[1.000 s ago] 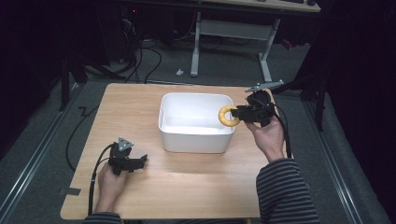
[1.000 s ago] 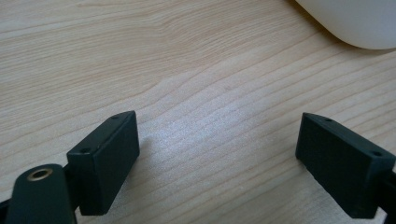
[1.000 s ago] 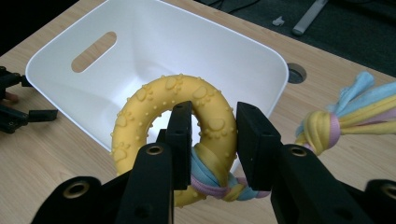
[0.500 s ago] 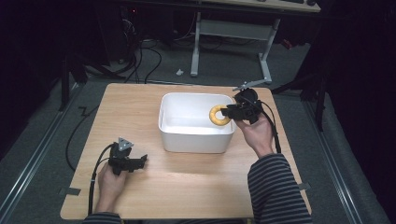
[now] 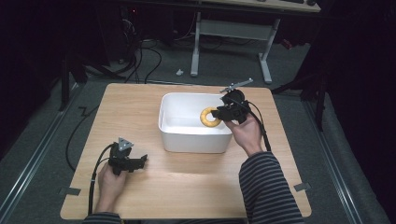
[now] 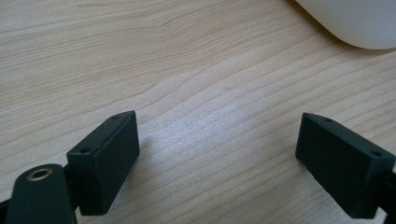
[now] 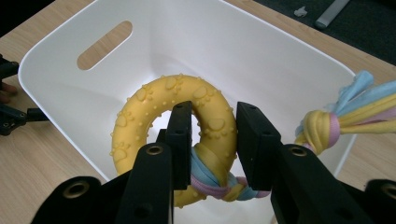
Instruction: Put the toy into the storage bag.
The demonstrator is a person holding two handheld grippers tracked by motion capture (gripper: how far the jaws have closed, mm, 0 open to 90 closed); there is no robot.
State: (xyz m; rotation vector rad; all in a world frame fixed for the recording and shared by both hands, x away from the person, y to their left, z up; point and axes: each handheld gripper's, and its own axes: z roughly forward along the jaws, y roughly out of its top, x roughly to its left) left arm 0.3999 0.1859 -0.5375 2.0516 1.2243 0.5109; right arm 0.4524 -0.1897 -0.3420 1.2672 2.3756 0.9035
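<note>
Our right tongs (image 7: 212, 140) grip the yellow ring toy (image 7: 159, 121) directly above the white bin (image 5: 187, 135); our left tongs (image 6: 224, 158) rest open and empty on the table (image 5: 140, 102), well apart.

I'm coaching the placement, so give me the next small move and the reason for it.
Probably lower it slightly, then open the right claw: it is clamped on the yellow studded rubber ring with its braided rope, which hangs above the inside of the white plastic bin, not yet resting on its floor.
</note>
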